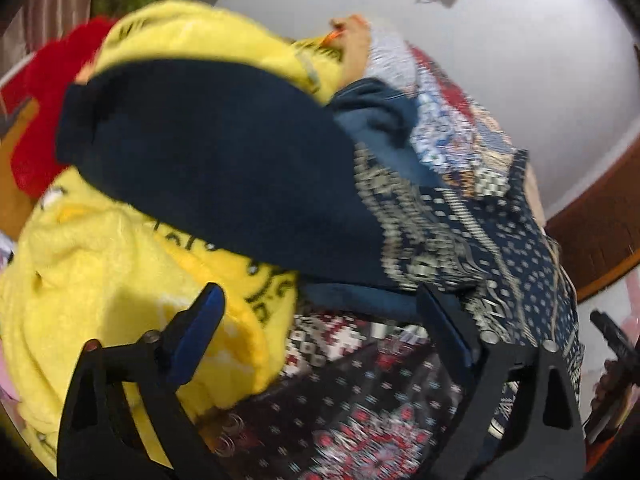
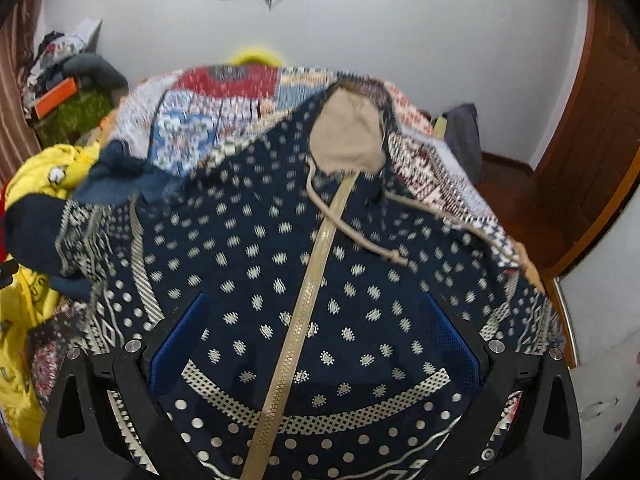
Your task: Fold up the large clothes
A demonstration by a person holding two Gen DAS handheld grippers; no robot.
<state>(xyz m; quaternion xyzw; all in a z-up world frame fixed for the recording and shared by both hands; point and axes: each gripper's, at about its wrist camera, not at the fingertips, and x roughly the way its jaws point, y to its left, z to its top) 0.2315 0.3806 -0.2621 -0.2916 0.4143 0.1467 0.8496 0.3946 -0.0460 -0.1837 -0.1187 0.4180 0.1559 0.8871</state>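
Observation:
A large navy garment (image 2: 248, 240) with pale dots, a gold strip (image 2: 308, 292) down its middle and a beige neck lining (image 2: 348, 136) lies spread on the bed, a beige drawstring (image 2: 360, 236) across it. My right gripper (image 2: 316, 320) hovers open above its lower part, blue pads wide apart. In the left wrist view the same garment (image 1: 520, 248) lies at the right, with a plain dark navy fold (image 1: 224, 168) crossing the middle. My left gripper (image 1: 324, 312) stands open over that fold's lower edge, with nothing gripped.
A yellow fleece garment (image 1: 100, 264) and a red one (image 1: 44, 92) are heaped at the left. A patchwork bedspread (image 2: 224, 100) covers the bed. A wooden door (image 2: 592, 120) stands at the right and a clutter pile (image 2: 68, 80) at the back left. A hand (image 1: 612, 384) shows at the right edge.

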